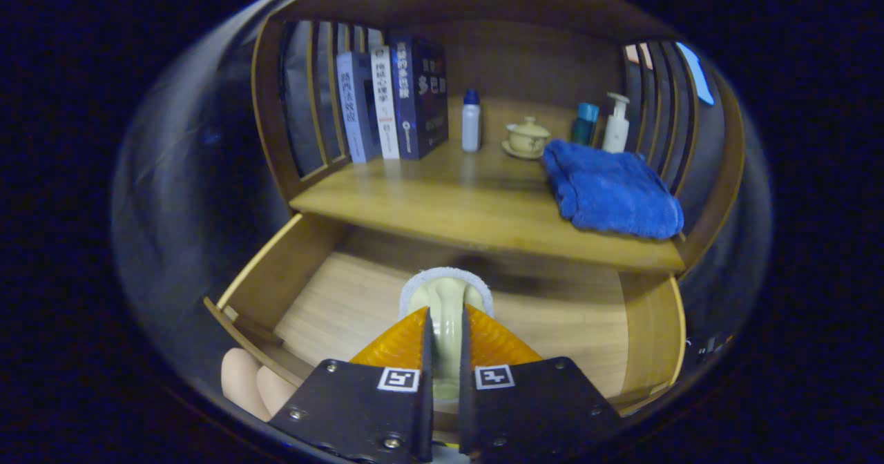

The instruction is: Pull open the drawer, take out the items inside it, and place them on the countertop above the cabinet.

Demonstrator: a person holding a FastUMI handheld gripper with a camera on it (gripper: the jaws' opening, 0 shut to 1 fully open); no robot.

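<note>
fingers [445, 343] pinching a cream brush [447, 298] over the open drawer [331, 298] | counter [442, 205] beyond, blue towel [611, 188] far right; books [390, 105] far left | risk: thin grip, brush may twist loose; could clip the counter edge

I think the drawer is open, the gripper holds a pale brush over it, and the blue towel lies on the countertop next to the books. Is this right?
One detail is wrong. In the gripper view the blue towel lies at the countertop's other end from the books, near the pump bottle. The rest holds: the drawer is open, and the gripper is shut on a pale brush over it.
</note>
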